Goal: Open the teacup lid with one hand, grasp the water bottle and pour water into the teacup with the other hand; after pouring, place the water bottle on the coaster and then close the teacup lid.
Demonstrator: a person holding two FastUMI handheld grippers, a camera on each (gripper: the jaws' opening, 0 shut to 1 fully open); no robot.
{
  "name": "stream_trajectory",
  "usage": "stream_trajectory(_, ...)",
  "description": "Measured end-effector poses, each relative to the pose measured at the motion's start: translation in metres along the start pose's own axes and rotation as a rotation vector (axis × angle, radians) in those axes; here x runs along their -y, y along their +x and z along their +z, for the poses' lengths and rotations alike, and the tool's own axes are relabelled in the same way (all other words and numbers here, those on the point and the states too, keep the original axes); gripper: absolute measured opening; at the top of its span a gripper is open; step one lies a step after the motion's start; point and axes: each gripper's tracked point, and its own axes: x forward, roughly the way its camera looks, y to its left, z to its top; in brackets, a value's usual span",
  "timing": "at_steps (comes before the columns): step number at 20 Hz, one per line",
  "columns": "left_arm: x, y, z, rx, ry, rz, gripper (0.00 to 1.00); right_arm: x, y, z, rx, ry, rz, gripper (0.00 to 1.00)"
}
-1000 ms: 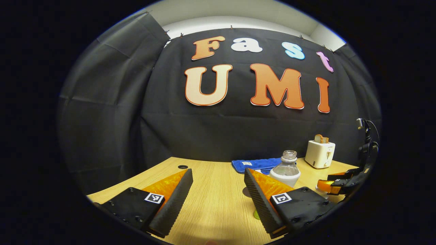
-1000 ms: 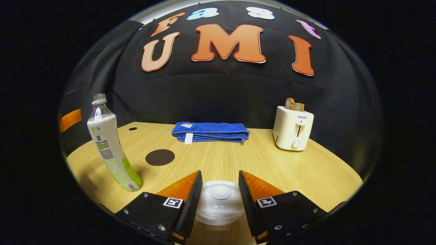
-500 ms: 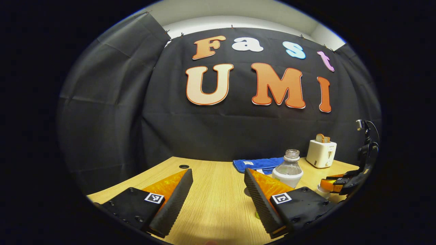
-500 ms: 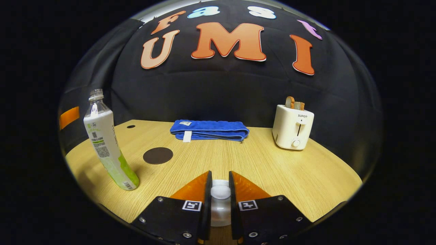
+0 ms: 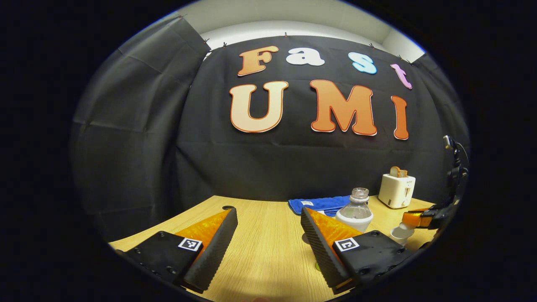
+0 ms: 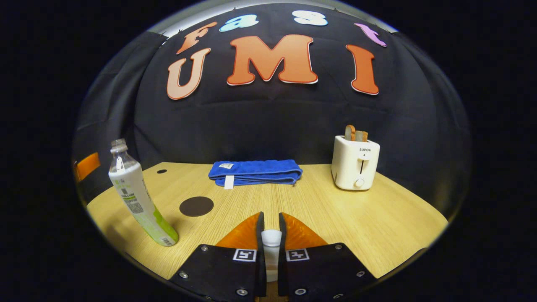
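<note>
- White knob of the teacup lid [image 6: 271, 237] is pinched between both fingers of the right tool [image 6: 269, 235] at the bottom centre of the right gripper view; in the left gripper view the lid [image 5: 403, 230] appears raised just above the teacup [image 5: 397, 235] at the lower right.
- Lid opening is judged under way or just achieved; whether the lid is fully clear of the cup cannot be told.
- Left tool [image 5: 268, 235] is held wide, with nothing between its fingers, low above the counter [image 5: 268, 251].
- Water bottle [image 6: 136, 195] is seen upright and uncapped at the left of the right gripper view, ungrasped; the dark round coaster [image 6: 196, 206] lies bare just to its right.
- Pouring, setting the bottle on the coaster and closing the lid are judged left to do.
- Teacup body is largely hidden by the tool fingers in both views, and its water level cannot be made out; the bottle's lower part is cut off in the left gripper view.
</note>
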Motion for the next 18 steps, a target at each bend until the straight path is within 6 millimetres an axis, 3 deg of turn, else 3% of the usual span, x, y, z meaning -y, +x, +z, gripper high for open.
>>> stream_trajectory(5,0.005,-0.005,0.008,0.008,-0.006,-0.008,0.99,0.046,-0.013,0.017,0.033,0.006,-0.08,0.11)
stream_trajectory(10,0.023,-0.021,0.024,0.022,-0.022,-0.047,0.99,0.091,-0.027,0.007,0.01,0.011,-0.17,0.11)
stream_trajectory(14,0.045,-0.032,0.031,0.024,-0.014,-0.079,0.99,0.102,-0.035,0.0,0.002,0.03,-0.182,0.11)
stream_trajectory(18,0.088,-0.044,0.024,0.007,-0.037,-0.154,0.99,0.108,-0.044,-0.002,0.004,0.046,-0.182,0.11)
